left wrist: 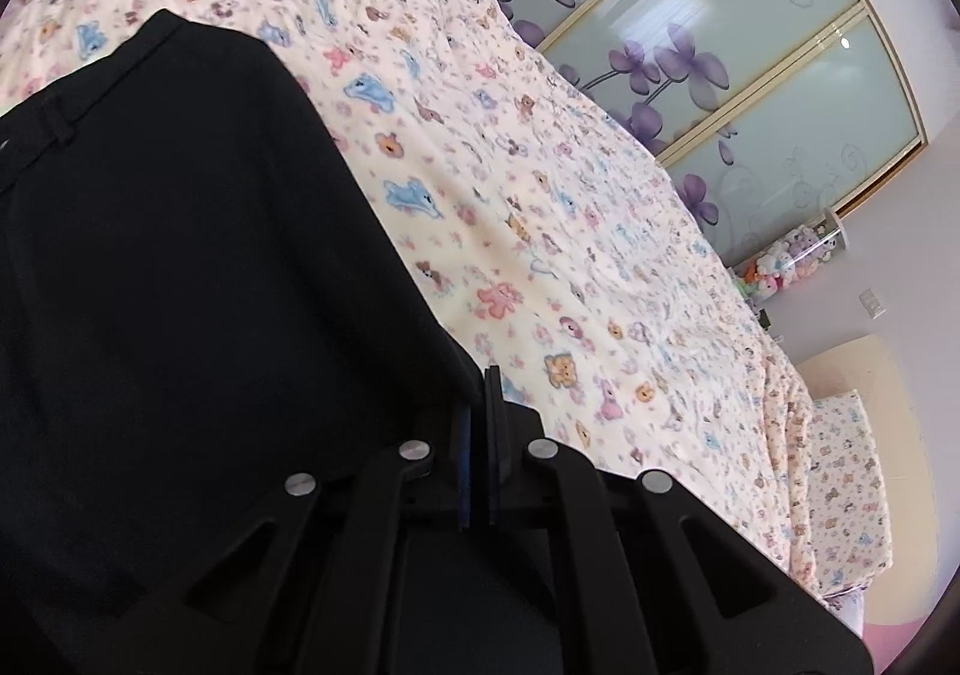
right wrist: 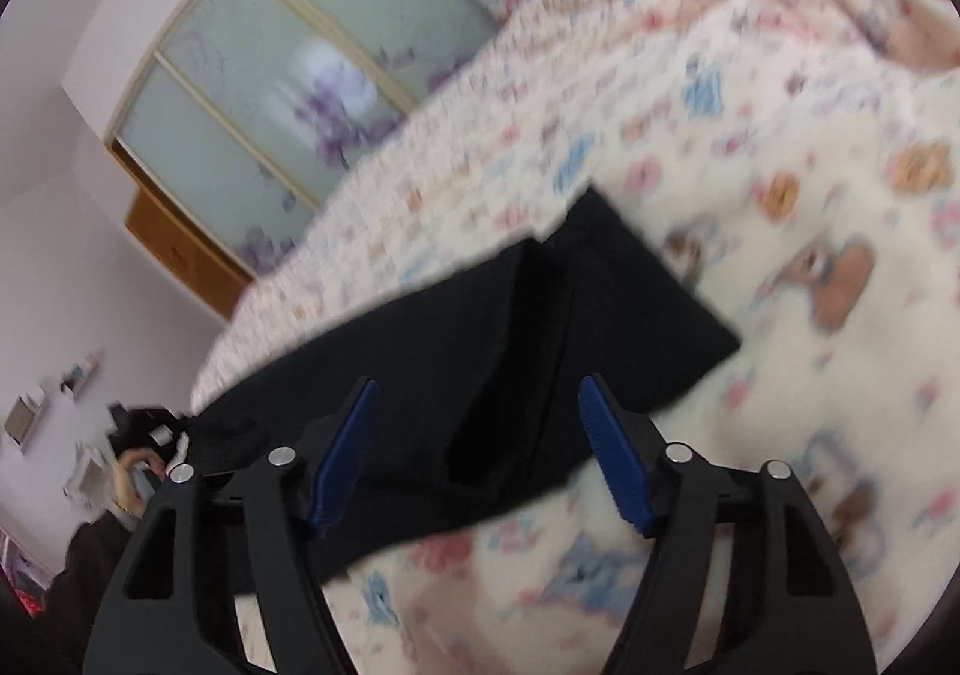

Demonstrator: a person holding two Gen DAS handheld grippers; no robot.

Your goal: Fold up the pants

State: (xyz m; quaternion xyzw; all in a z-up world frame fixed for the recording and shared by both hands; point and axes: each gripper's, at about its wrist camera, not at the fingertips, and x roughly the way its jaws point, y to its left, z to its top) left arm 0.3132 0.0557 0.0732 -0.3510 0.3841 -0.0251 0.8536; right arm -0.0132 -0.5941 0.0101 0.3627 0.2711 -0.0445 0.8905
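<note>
On fleecy bear-print bedding (left wrist: 540,183), left tongs (left wrist: 478,405) pinch matte black pants (left wrist: 180,255); right tongs (right wrist: 480,405) spread.

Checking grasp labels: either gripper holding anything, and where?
Left gripper is shut on the black pants at their near edge. Right gripper is open over the pants, holding nothing.

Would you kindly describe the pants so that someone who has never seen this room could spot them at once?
Start at the bed, spread with a cream blanket printed with small pastel animals and standing before a wardrobe with frosted doors bearing purple flowers. On that blanket lie the pants, one flat stretch of plain black cloth. They are the only dark, unpatterned thing on the bed.
</note>
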